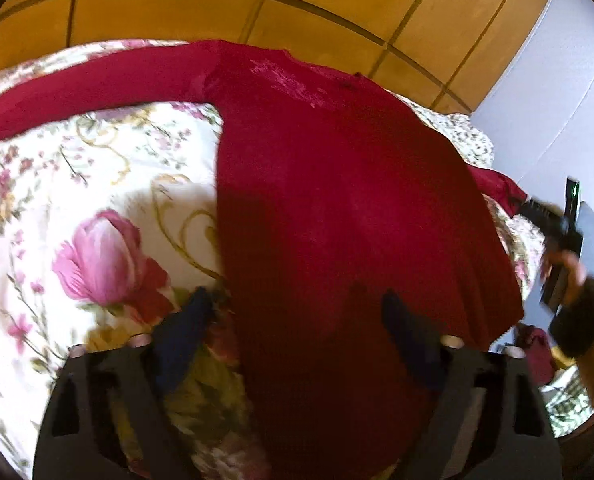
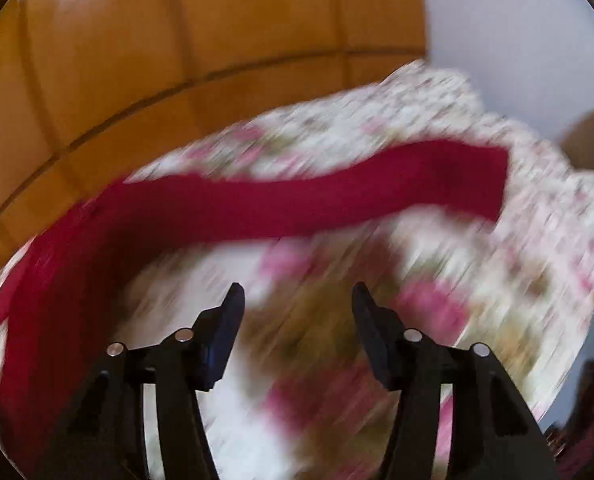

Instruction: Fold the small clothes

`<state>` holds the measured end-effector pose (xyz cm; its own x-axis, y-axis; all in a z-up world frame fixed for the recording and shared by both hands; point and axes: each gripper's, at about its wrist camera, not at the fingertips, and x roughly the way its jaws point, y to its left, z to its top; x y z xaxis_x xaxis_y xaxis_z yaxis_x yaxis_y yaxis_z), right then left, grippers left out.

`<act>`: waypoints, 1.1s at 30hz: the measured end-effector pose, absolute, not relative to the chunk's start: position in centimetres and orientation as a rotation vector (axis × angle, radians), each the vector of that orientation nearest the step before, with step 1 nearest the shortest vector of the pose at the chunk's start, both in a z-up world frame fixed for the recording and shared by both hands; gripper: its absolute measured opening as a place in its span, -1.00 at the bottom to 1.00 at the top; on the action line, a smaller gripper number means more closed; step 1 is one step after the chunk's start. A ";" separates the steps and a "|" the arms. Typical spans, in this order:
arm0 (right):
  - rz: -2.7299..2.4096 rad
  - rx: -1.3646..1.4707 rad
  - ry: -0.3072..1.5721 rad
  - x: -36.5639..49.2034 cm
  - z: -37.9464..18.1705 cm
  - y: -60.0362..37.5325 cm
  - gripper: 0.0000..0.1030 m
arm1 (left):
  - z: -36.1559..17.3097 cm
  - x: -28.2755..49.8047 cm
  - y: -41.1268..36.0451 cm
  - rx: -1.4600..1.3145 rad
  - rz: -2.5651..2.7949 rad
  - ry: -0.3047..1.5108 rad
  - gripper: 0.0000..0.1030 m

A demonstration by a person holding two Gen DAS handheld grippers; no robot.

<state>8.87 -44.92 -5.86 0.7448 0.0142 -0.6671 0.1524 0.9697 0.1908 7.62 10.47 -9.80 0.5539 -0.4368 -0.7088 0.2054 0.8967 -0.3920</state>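
Note:
A dark red long-sleeved top lies spread on a floral bedspread, one sleeve stretched to the far left. My left gripper is open, its jaws either side of the top's near hem, just above the cloth. My right gripper is open and empty over the bedspread; the top's other sleeve lies beyond it. The right wrist view is motion-blurred. The right gripper also shows in the left wrist view, by the top's right sleeve end.
A wooden panelled wardrobe stands behind the bed. A pale wall is at the right. The bed edge drops off at the right, with dark red cloth below it.

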 end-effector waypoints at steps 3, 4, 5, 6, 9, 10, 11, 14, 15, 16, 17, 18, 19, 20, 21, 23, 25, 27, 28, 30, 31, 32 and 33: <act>0.006 0.207 0.781 6.2 -8.3 -40.9 0.03 | -10.0 7.4 9.7 -0.229 -0.368 0.912 0.42; 0.022 0.210 0.798 5.7 -9.0 -39.8 0.03 | -10.0 7.3 9.4 -0.204 -0.369 0.912 0.36; 0.038 0.222 0.816 5.0 -9.7 -38.9 0.04 | -9.9 7.4 9.3 -0.199 -0.368 0.915 0.01; 0.047 0.241 0.820 4.2 -10.2 -37.7 0.06 | -9.8 7.5 9.3 -0.201 -0.359 0.919 -0.21; 0.089 0.308 0.809 2.3 -10.2 -35.2 0.05 | -9.4 7.7 9.9 -0.270 -0.402 0.941 -0.73; 0.122 0.346 0.807 1.7 -9.9 -34.2 0.05 | -8.8 7.5 10.1 -0.268 -0.408 0.930 -0.76; 0.167 0.376 0.806 1.2 -9.4 -33.2 0.05 | -8.3 7.3 10.3 -0.258 -0.413 0.915 -0.77; 0.310 0.379 0.811 0.0 -7.8 -30.1 0.39 | -6.6 6.9 12.2 -0.270 -0.403 0.871 -0.87; 0.348 0.381 0.810 0.0 -7.4 -29.6 0.67 | -6.4 7.0 13.3 -0.285 -0.383 0.866 -0.95; 0.380 0.389 0.799 -0.3 -7.1 -29.3 0.69 | -6.5 6.8 14.0 -0.295 -0.371 0.865 -0.95; 0.394 0.398 0.785 -0.5 -6.9 -29.1 0.69 | -6.8 6.9 15.0 -0.304 -0.346 0.868 -0.95; 0.386 0.400 0.786 -0.5 -7.0 -28.9 0.69 | -7.4 7.1 15.6 -0.306 -0.315 0.876 -0.95; 0.365 0.406 0.794 -0.4 -7.2 -29.1 0.69 | -7.8 7.2 15.9 -0.312 -0.304 0.882 -0.95; 0.343 0.428 0.804 -0.4 -7.5 -29.3 0.69 | -8.5 7.3 16.3 -0.326 -0.301 0.891 -0.95; 0.332 0.461 0.811 -0.3 -7.9 -29.7 0.65 | -9.3 7.4 16.6 -0.341 -0.295 0.904 -0.95; 0.319 0.587 0.823 -0.1 -8.7 -31.6 0.50 | -10.2 7.5 16.5 -0.354 -0.287 0.905 -0.95; 0.281 0.747 0.810 -0.5 -9.5 -34.1 0.43 | -10.1 7.4 16.2 -0.341 -0.281 0.891 -0.95; 0.234 0.851 0.791 -0.6 -10.2 -36.1 0.24 | -9.8 7.1 16.5 -0.347 -0.282 0.883 -0.95; 0.211 0.862 0.806 -0.4 -10.4 -36.7 0.05 | -9.5 7.0 16.5 -0.344 -0.282 0.875 -0.95; 0.180 0.840 0.852 -0.2 -10.7 -37.0 -0.10 | -9.3 6.9 16.5 -0.330 -0.279 0.867 -0.95; 0.189 0.836 0.859 -0.3 -10.8 -36.8 -0.11 | -9.2 6.9 16.5 -0.328 -0.278 0.865 -0.95; 0.202 0.835 0.866 -0.3 -10.8 -36.4 -0.11 | -9.3 6.9 16.5 -0.333 -0.277 0.867 -0.95; 0.215 0.837 0.885 -0.1 -11.1 -35.8 -0.11 | -9.5 6.9 16.6 -0.339 -0.277 0.871 -0.95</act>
